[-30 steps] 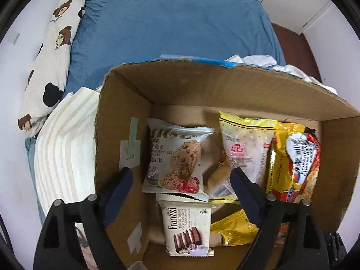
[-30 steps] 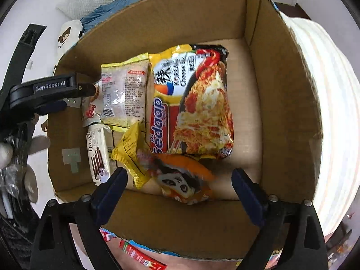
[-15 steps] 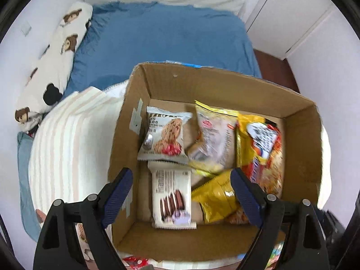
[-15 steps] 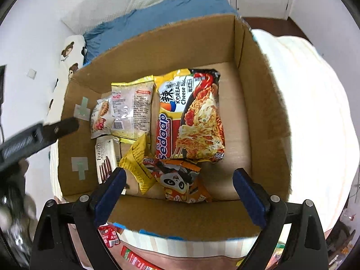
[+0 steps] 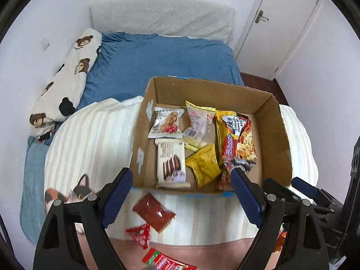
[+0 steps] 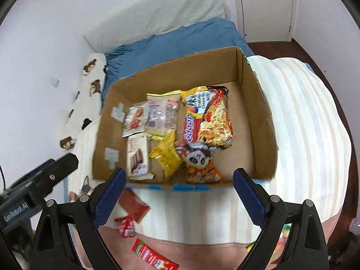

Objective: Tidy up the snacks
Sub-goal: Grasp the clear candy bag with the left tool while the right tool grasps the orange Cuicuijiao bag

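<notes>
From your left wrist camera, your left gripper (image 5: 181, 194) hangs with its blue-padded jaws spread wide and nothing between them, above the near edge of the open brown cardboard box (image 5: 277, 135). The box sits on a cream striped blanket (image 5: 94, 139) laid over the bed with the blue sheet (image 5: 162, 60). Inside it, along the left, lie a white oat-cookie packet (image 5: 166, 123) and, nearer you, a white chocolate-sandwich-biscuit packet (image 5: 171, 165); a pale clear-fronted snack bag (image 5: 199, 121) and a crumpled yellow foil pouch (image 5: 203, 164) fill the middle, and a red-and-yellow instant noodle pack (image 5: 236, 137) lies to the right. Outside the box, on the blanket just before its near wall, rest a flat dark-red packet (image 5: 154, 211), a small red-and-white wrapper (image 5: 139, 234) and a long red bar wrapper (image 5: 164, 262). A white bolster printed with brown bears (image 5: 67, 83) lies along the wall.

From your right wrist camera, your right gripper (image 6: 177, 193) is likewise wide open and empty, over the same near edge. Here an orange panda-printed snack bag (image 6: 202, 164) shows at the front of the box, overlapping the noodle pack's lower end. Your other gripper's black body enters at the left.
</notes>
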The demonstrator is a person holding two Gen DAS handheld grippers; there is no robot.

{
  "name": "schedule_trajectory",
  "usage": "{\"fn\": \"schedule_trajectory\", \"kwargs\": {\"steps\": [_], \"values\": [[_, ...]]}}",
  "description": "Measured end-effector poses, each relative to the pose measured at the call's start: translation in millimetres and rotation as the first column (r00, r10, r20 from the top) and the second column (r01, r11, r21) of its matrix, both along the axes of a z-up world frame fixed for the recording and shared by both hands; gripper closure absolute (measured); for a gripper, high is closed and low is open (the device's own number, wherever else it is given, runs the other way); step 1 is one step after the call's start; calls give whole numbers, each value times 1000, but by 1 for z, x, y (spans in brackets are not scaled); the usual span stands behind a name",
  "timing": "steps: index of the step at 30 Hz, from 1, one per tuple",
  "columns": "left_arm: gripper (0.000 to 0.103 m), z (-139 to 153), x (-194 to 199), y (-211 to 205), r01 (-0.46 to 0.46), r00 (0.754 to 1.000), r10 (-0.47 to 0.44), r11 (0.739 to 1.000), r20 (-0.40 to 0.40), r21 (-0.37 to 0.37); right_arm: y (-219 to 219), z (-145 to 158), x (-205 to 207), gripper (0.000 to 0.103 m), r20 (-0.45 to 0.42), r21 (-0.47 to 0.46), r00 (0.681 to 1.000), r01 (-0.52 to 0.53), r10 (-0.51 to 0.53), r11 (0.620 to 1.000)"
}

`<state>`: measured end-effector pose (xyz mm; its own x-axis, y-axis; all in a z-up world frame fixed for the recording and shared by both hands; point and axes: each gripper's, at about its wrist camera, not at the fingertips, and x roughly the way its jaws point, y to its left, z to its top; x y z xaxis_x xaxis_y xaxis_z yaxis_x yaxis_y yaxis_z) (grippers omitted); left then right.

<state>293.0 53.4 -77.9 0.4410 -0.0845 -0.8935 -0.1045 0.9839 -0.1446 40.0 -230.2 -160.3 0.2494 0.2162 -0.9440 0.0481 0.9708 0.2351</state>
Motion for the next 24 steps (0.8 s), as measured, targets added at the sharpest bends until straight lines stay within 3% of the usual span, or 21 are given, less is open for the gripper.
{"fn": "schedule_trajectory", "kwargs": {"steps": [5, 9, 13, 18, 21, 24], "values": [[14, -10, -50, 3, -54, 999, 54, 999, -9, -3, -12, 11, -42, 5, 31, 38, 999, 16, -18, 999], [14, -34, -85, -8, -68, 996, 68, 998, -54, -6, -43, -1, -85, 5, 3, 70, 996, 93, -94, 993], [14, -75, -111, -34, -37, 988, 35, 999, -149, -10, -94, -23, -128, 5, -59, 55, 978, 202, -199, 978], [14, -127, -125, -70, 12, 965, -16, 1000, -261, -18, -166, -44, -168, 5, -105, -76, 947, 297, -304, 952], [14, -143, -125, -93, 43, 954, -51, 999, -295, -33, -201, -68, -181, 5, -152, -125, 928, 325, -341, 938], [14, -151, -118, -135, 138, 945, -135, 990, -298, -9, -220, -97, -189, 6, -212, -114, 916, 325, -342, 939]]}}
